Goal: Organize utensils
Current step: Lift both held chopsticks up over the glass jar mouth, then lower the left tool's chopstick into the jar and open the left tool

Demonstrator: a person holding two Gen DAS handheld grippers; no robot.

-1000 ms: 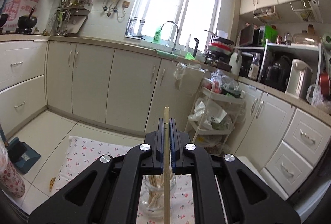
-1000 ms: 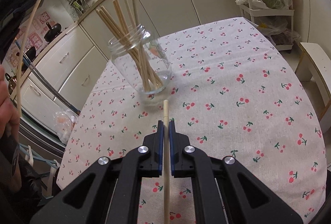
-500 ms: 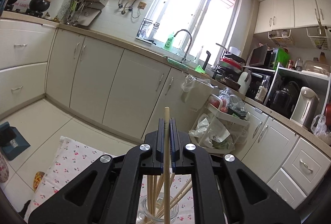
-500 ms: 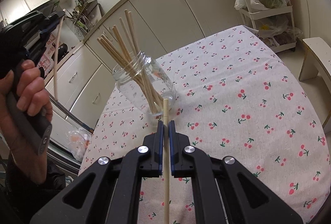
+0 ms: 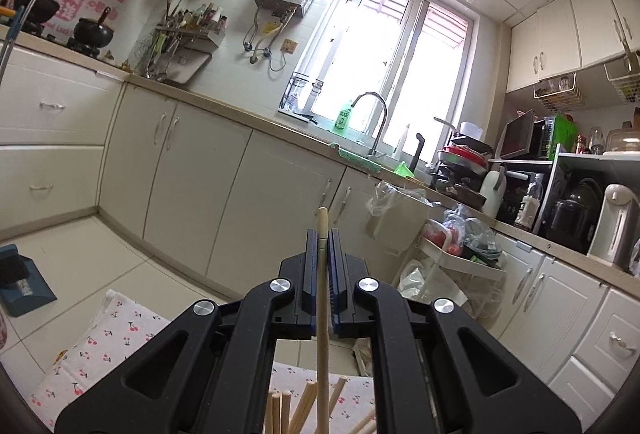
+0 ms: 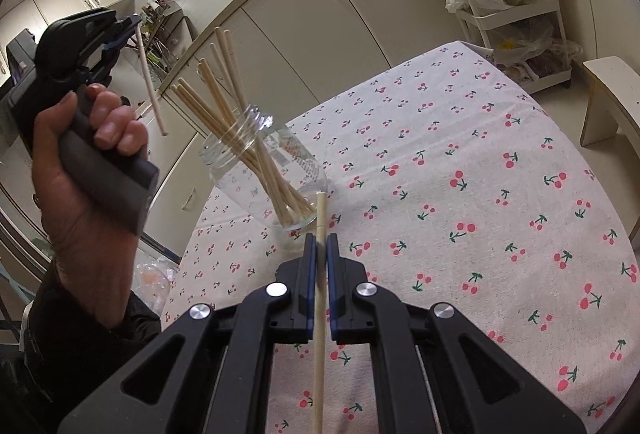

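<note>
A clear glass jar (image 6: pixel 264 169) stands on the cherry-print tablecloth (image 6: pixel 460 161) with several pale wooden chopsticks (image 6: pixel 224 101) leaning out of it. My right gripper (image 6: pixel 319 240) is shut on one chopstick (image 6: pixel 319 298), whose tip reaches the jar's base. My left gripper (image 6: pixel 130 23), in a person's hand (image 6: pixel 80 201), hovers above and left of the jar, shut on another chopstick (image 6: pixel 151 85) that hangs down toward the jar's mouth. In the left wrist view that gripper (image 5: pixel 322 238) pinches its chopstick (image 5: pixel 322 314), with the jar's stick tops (image 5: pixel 304 406) just below.
Kitchen cabinets (image 5: pixel 248 201) and a counter with a sink tap (image 5: pixel 372 121) run behind the table. A white trolley with bags (image 6: pixel 516 5) stands beyond the table's far edge, and a pale stool (image 6: pixel 608 93) sits at the right.
My left gripper has travelled from the far left toward the jar with its chopstick and now hangs above it. My right gripper has crept closer to the jar, still holding its stick.
</note>
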